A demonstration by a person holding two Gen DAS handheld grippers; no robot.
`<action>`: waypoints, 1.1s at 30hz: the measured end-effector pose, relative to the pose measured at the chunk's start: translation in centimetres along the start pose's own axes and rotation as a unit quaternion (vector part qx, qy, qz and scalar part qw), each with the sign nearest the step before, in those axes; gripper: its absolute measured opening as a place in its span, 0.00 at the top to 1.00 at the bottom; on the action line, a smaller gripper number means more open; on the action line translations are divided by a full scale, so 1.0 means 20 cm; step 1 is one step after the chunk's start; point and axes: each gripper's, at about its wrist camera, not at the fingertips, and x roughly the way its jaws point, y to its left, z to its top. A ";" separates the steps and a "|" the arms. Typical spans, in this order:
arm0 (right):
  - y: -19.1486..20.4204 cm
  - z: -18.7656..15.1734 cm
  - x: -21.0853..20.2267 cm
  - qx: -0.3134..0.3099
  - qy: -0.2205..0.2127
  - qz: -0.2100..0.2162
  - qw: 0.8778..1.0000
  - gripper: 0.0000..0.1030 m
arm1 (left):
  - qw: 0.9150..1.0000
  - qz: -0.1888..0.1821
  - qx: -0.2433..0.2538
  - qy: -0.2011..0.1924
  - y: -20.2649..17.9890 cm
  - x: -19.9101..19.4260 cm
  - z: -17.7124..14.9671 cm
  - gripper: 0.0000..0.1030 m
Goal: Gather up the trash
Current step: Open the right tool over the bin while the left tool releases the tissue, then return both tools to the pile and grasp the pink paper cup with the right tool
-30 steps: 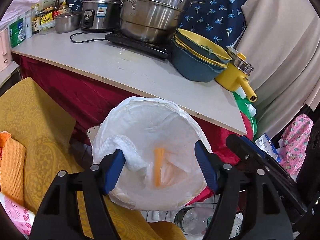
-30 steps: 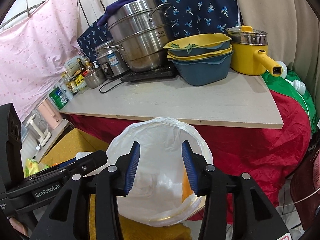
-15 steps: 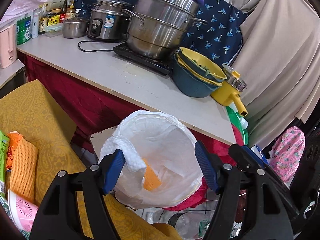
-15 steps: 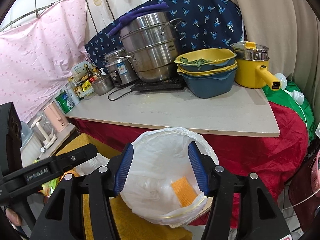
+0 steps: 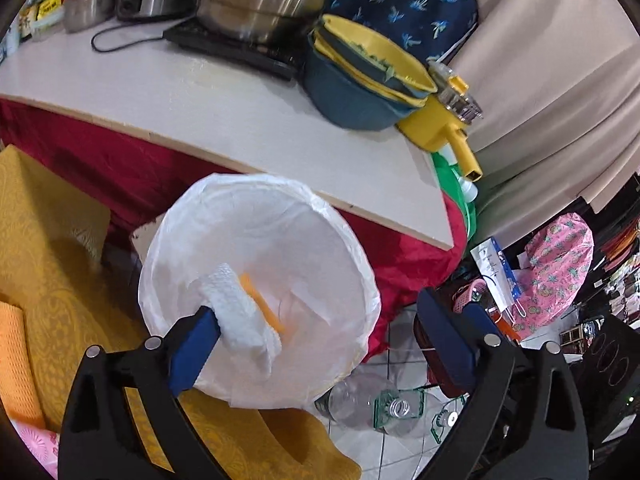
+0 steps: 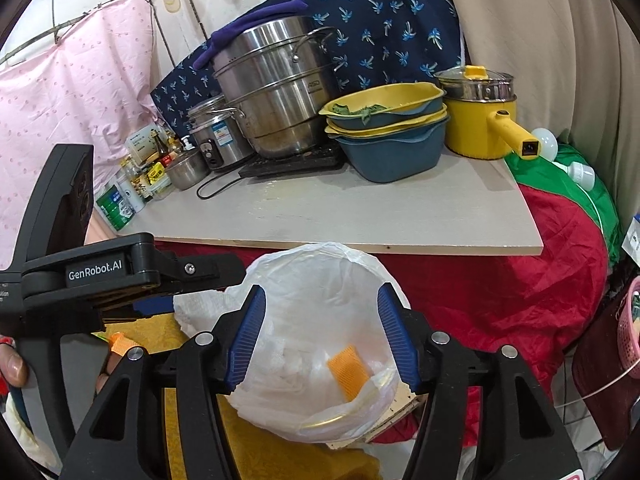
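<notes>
A bin lined with a white plastic bag point(image 5: 280, 240) stands in front of the table; it also shows in the right wrist view point(image 6: 320, 280). An orange sponge piece point(image 6: 348, 372) lies inside the bag. My left gripper point(image 5: 320, 332) is open wide over the bin's mouth. A crumpled white paper towel point(image 5: 244, 320) clings to its left finger and hangs over the bag; it also shows in the right wrist view point(image 6: 200, 312). My right gripper point(image 6: 322, 336) is open and empty above the bin.
A table point(image 6: 360, 212) with red cloth holds a steel steamer pot point(image 6: 276, 88), stacked basins point(image 6: 388, 132) and a yellow pot point(image 6: 480, 124). A yellow cloth surface point(image 5: 52, 240) lies to the left. An empty plastic bottle point(image 5: 368, 404) lies on the floor.
My left gripper has opened wider and tilted over the bin; the paper towel still hangs on its left finger. My right gripper has opened wider too. The orange piece lies in the bag.
</notes>
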 end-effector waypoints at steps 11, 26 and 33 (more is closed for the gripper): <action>-0.09 -0.06 0.01 0.016 0.008 0.000 1.000 0.45 | 0.993 0.062 -0.011 0.104 0.14 0.21 -0.20 0.12; 0.08 -0.05 -0.08 -0.009 0.000 0.030 1.000 0.42 | 0.985 0.162 0.006 -0.050 0.17 -0.28 -0.37 0.12; 0.35 -0.06 -0.15 -0.053 -0.005 0.062 0.997 0.37 | 0.962 0.245 -0.035 -0.113 0.34 -0.55 -0.52 0.12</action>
